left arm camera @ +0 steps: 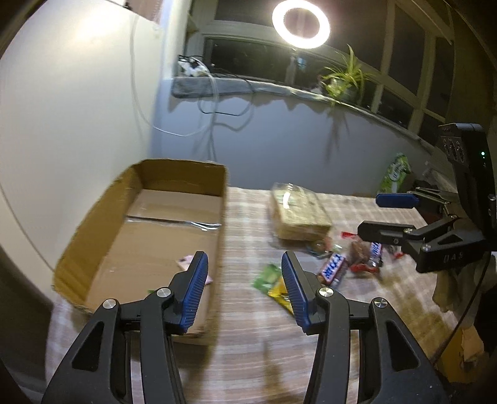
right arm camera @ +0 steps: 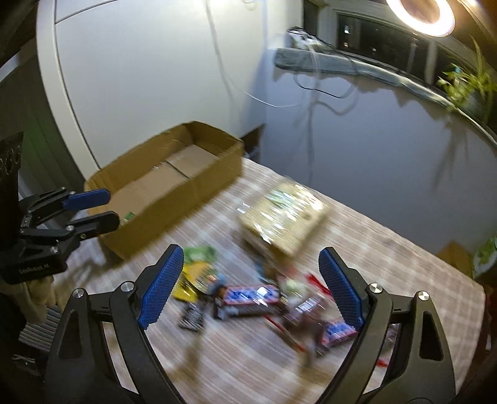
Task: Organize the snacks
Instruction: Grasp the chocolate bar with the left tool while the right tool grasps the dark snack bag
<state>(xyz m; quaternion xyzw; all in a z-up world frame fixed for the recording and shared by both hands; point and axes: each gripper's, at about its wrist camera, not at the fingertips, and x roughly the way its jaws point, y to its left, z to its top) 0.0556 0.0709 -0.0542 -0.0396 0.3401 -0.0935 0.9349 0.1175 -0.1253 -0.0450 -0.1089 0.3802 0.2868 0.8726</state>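
Note:
An open cardboard box [left arm camera: 102, 214] stands at the table's left, with a small pink packet [left arm camera: 186, 262] inside near its front. My left gripper [left arm camera: 243, 268] is open and empty, above the box's right wall. Snacks lie to its right: a large wrapped biscuit pack [left arm camera: 298, 214], a green and yellow packet [left arm camera: 270, 281], and a Snickers bar [left arm camera: 334, 268]. My right gripper [right arm camera: 251, 262] is open and empty, over the pile of bars [right arm camera: 248, 296]. The box [right arm camera: 198, 186] and the biscuit pack [right arm camera: 284, 214] also show in the right wrist view.
The table has a striped cloth [left arm camera: 257, 338]. A green bag [left arm camera: 396, 172] stands at the far right by the wall. A windowsill with a potted plant [left arm camera: 344, 80] and a ring light [left arm camera: 300, 24] lies behind. My right gripper [left arm camera: 377, 214] shows in the left wrist view.

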